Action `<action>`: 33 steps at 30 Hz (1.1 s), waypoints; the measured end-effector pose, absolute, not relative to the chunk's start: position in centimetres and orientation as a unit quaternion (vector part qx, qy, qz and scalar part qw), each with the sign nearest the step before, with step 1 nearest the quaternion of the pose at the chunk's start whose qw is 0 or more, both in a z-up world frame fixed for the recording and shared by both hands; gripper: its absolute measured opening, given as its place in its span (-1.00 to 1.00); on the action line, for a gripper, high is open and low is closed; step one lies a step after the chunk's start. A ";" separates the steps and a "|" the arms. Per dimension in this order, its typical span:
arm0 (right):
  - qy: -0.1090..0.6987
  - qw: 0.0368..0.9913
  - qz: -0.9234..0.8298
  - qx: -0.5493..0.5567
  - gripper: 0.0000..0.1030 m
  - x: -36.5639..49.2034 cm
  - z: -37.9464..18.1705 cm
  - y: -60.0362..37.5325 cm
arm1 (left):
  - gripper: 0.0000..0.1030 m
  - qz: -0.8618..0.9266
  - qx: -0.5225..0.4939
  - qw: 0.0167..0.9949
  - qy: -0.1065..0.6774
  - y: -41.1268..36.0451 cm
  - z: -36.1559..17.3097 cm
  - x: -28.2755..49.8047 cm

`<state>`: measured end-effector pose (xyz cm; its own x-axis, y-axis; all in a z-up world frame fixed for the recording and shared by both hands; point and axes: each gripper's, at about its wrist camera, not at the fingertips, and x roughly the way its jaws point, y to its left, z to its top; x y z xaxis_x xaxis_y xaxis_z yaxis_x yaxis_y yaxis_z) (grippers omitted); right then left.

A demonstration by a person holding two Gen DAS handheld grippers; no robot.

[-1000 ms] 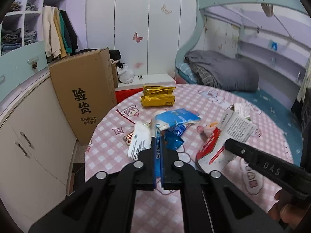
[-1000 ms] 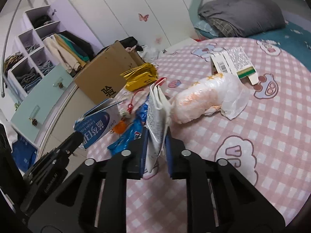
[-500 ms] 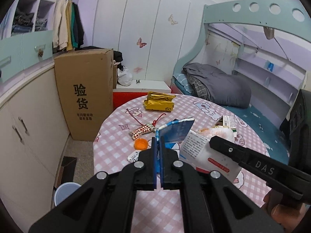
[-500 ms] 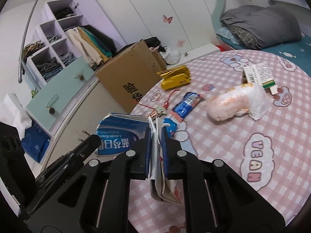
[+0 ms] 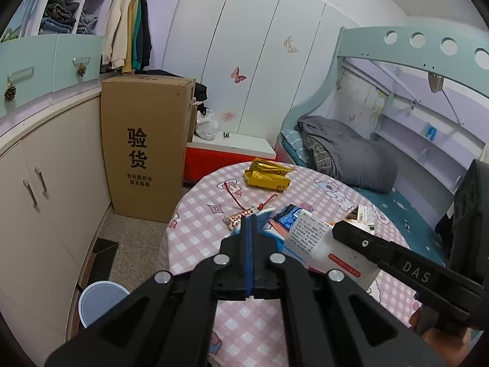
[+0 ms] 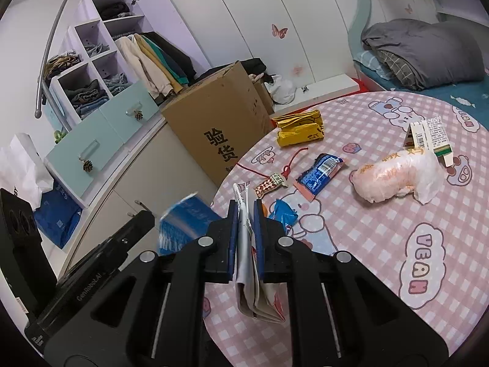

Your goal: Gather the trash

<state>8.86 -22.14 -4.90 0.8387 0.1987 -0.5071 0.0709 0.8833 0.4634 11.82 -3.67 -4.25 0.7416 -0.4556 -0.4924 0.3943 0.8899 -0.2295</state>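
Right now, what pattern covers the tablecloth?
Pink-and-white checks on the tablecloth, clearest in the right wrist view.

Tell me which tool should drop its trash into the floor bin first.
Left, probably. The left tool, shut on the blue carton, hangs nearer the white bin than the right tool holding the white wrapper.

motion-blurred blue carton (image 6: 183, 223) beside the left hand-held gripper (image 6: 122, 241)
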 end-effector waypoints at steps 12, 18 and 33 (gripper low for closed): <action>0.304 0.921 0.017 0.244 -0.80 9.2 -7.6 -23.2 | -0.85 -0.230 -0.055 0.908 0.345 -4.6 -8.9 13.4; 0.297 0.920 0.013 0.256 -0.85 8.3 -7.8 -24.8 | 0.04 -0.240 0.045 0.905 0.348 -5.6 -10.4 12.3; 0.331 0.920 -0.025 0.208 0.10 7.4 -10.6 -23.8 | 0.30 -0.186 -0.082 0.898 0.391 -0.8 -12.9 13.9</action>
